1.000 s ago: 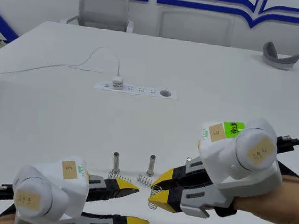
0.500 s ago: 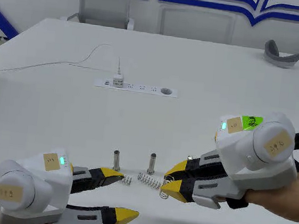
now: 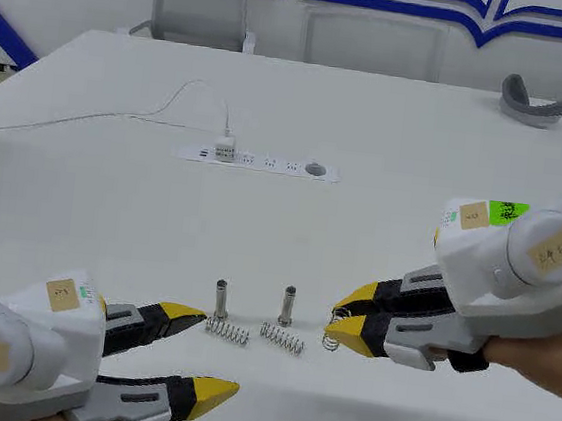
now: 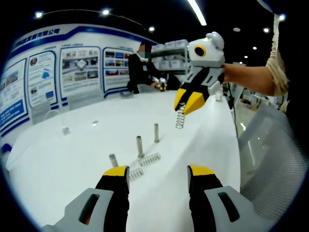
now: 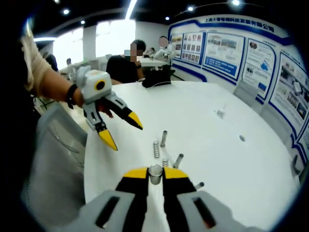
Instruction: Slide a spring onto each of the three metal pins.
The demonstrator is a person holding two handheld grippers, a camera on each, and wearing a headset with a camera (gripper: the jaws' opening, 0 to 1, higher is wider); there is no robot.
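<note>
Left tool (image 3: 214, 352) hangs low over the near side of the white bench (image 3: 80, 210), its yellow-tipped jaws spread wide and holding nothing. Just beyond its tips the left pin (image 3: 221, 298) stands upright and bare, and a loose spring (image 3: 227, 331) lies flat on the bench just in front of its foot. Next along is the middle pin (image 3: 287, 305), also upright and bare. A second loose spring (image 3: 282, 338) lies slanted in front of it, close to the first but apart from it. Further right, the right tool (image 3: 338, 322) points in toward the pins, its jaws pinched nearly together on a third spring (image 3: 329, 340) that hangs down from the tips. From the left gripper view, the far pin (image 4: 156, 132) stands bare near that hanging spring, a little below it in the picture. Well back on the bench lies a white power strip (image 3: 259, 164) with a thin cable (image 3: 120, 118) plugged in and trailing off to the left.
</note>
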